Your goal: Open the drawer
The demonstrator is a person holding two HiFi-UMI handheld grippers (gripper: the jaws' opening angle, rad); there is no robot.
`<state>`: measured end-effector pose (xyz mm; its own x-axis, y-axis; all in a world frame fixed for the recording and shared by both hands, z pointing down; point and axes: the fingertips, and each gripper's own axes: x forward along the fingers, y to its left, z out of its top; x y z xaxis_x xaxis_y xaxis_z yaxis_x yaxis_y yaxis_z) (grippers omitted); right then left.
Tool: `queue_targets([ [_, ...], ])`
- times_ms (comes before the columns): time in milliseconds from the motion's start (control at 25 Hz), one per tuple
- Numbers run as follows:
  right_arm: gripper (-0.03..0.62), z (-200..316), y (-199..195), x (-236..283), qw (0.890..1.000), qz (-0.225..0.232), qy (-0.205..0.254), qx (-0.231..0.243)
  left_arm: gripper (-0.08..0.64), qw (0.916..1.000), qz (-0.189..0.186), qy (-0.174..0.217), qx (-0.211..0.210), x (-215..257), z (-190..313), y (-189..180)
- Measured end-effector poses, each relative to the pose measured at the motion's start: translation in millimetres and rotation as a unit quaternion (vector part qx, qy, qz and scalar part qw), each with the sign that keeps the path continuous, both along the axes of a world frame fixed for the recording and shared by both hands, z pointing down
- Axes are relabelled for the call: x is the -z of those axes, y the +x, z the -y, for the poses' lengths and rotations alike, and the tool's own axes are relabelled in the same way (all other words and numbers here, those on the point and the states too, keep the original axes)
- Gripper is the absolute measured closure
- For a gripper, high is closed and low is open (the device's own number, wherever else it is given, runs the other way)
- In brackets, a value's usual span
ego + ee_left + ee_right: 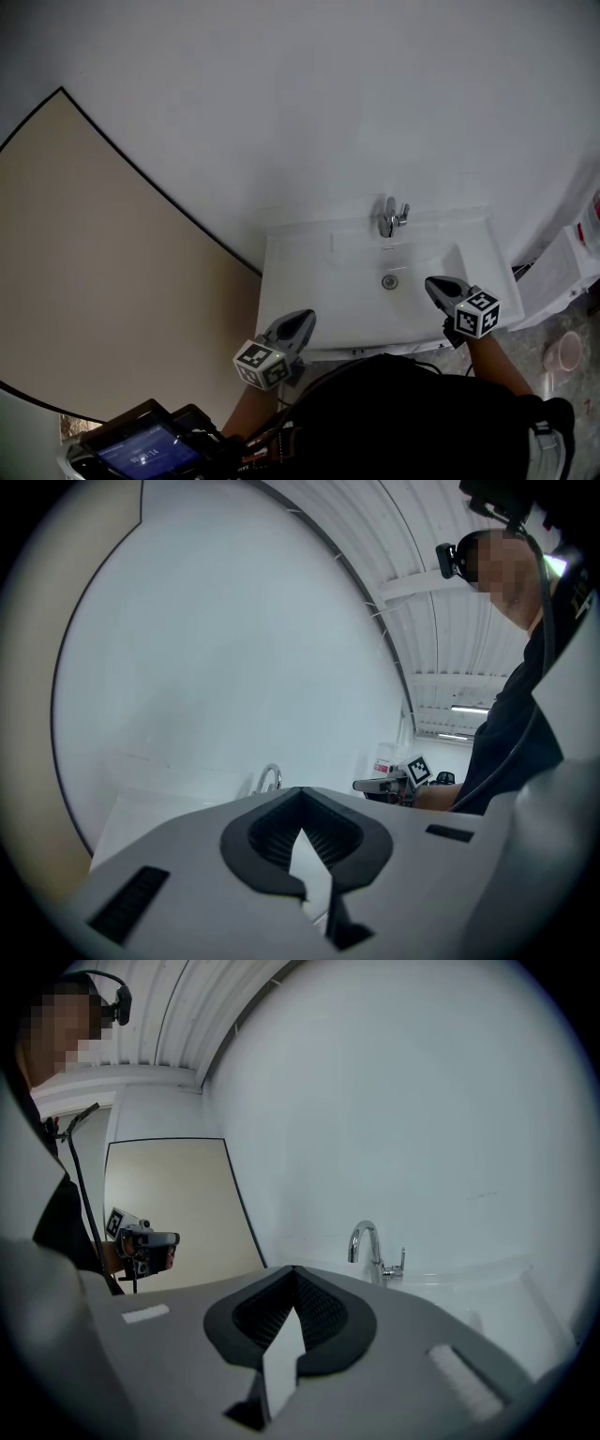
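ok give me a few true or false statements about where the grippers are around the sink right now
1. The left hand-held gripper has its jaws together with nothing between them. True.
2. The right hand-held gripper is clamped on the faucet. False: it is shut on nothing and apart from the faucet, over the front right of the sink.
3. The faucet stands at the back of the sink, by the wall. True.
4. The left hand-held gripper is over the drain. False: it is at the sink's front left corner, apart from the drain.
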<state>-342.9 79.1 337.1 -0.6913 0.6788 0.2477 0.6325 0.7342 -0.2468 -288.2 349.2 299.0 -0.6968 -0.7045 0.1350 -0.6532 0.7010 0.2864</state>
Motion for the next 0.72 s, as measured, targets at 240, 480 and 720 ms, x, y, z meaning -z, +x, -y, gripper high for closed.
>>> queue_targets([
  [240, 0.595, -20, -19, 7, 1.0, -0.003, 0.003, -0.027, 0.565, 0.9997, 0.002, 0.01, -0.024, 5, -21, -30],
  [480, 0.595, -64, -46, 22, 0.999, 0.012, 0.013, -0.048, 0.565, 0.9986, 0.003, 0.011, -0.051, 10, -67, -74],
  [720, 0.595, -96, -56, 21, 0.996, 0.004, 0.024, -0.083, 0.565, 0.9963, 0.013, 0.019, -0.083, 15, -104, -101],
])
